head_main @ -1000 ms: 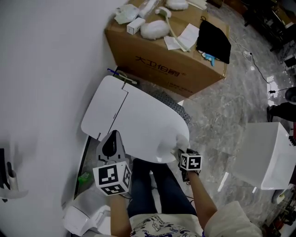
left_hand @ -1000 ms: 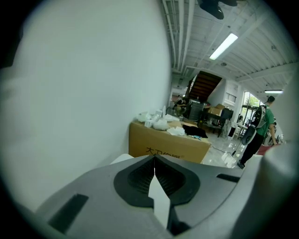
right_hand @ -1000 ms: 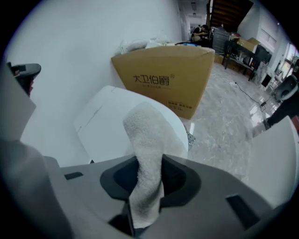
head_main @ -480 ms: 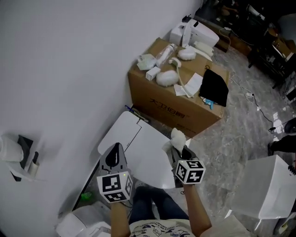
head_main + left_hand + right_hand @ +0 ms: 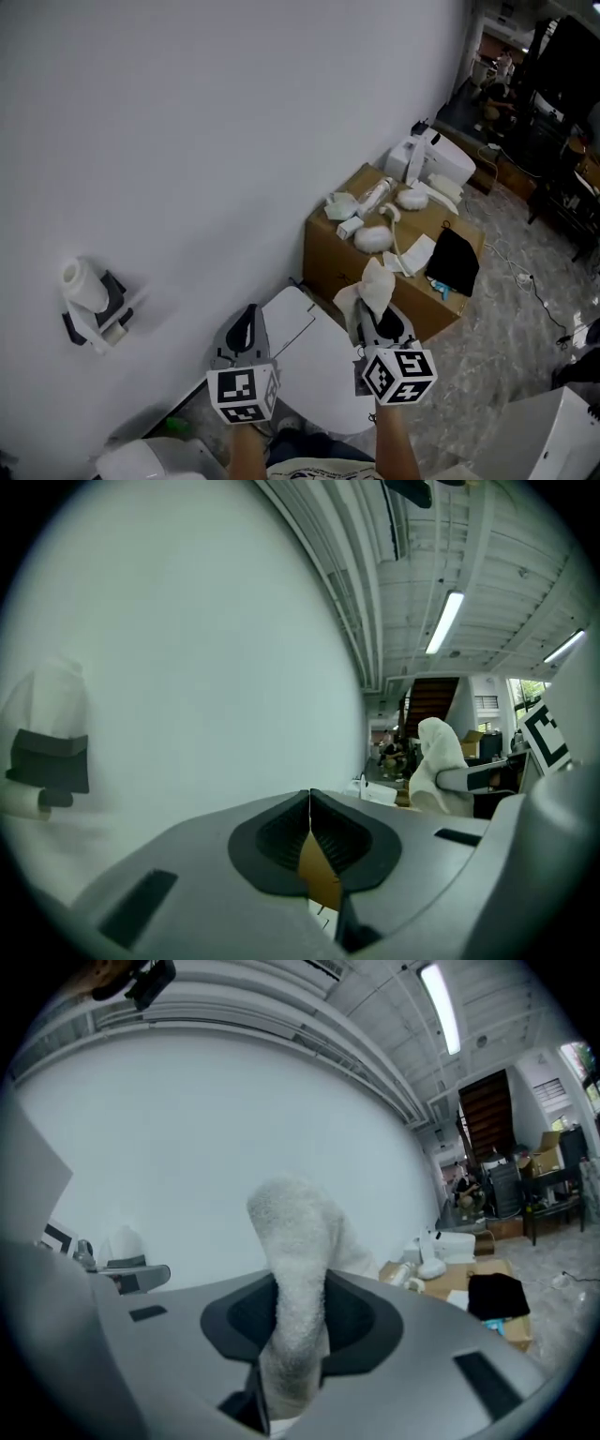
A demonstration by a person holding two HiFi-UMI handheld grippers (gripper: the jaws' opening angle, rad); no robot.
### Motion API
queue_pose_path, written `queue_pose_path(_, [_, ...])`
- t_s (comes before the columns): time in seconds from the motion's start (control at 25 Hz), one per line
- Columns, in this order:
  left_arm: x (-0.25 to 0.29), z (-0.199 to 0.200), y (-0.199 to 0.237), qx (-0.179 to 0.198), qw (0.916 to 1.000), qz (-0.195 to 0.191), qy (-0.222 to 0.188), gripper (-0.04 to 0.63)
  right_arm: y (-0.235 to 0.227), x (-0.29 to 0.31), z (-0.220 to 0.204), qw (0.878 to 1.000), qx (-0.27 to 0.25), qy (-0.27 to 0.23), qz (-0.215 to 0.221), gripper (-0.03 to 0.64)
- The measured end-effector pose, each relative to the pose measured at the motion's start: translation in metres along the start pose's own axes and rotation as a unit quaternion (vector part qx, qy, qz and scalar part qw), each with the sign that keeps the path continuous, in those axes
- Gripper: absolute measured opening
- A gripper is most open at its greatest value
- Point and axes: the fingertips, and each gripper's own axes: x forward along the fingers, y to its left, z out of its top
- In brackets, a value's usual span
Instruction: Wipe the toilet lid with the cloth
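Lifted off the lid — fluffy cloth in right tool.

Beneath and between left tongs and right tongs: white oval toilet lid. In right tongs: white terry cloth. Behind lid, against white wall: brown cardboard box. On wall, far left: black paper-roll holder.

the white terry cloth stands pinched upright between the jaws of the right gripper, its loose end bunched above their tips. the smooth white toilet lid lies flat below, between this gripper and the left gripper.
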Motion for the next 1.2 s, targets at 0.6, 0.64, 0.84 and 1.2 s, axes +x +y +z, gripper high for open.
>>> queue_pose_path(0.6, [-0.032, 0.059, 0.03, 0.02, 0.9969, 0.049, -0.059, 0.009, 0.035, 0.002, 0.052, 0.994, -0.081, -0.068, 0.031, 0.106])
queue_pose_path(0.64, [-0.033, 0.06, 0.031, 0.022, 0.9968, 0.049, -0.06, 0.009, 0.035, 0.003, 0.053, 0.994, -0.079, -0.069, 0.032, 0.106])
queue_pose_path(0.84, [-0.036, 0.064, 0.036, 0.026, 0.9962, 0.054, -0.063, 0.009, 0.041, 0.005, 0.056, 0.994, -0.074, -0.074, 0.038, 0.106])
queue_pose_path(1.2, [-0.038, 0.068, 0.041, 0.033, 0.9958, 0.054, -0.066, 0.009, 0.051, 0.008, 0.059, 0.993, -0.085, -0.074, 0.046, 0.106])
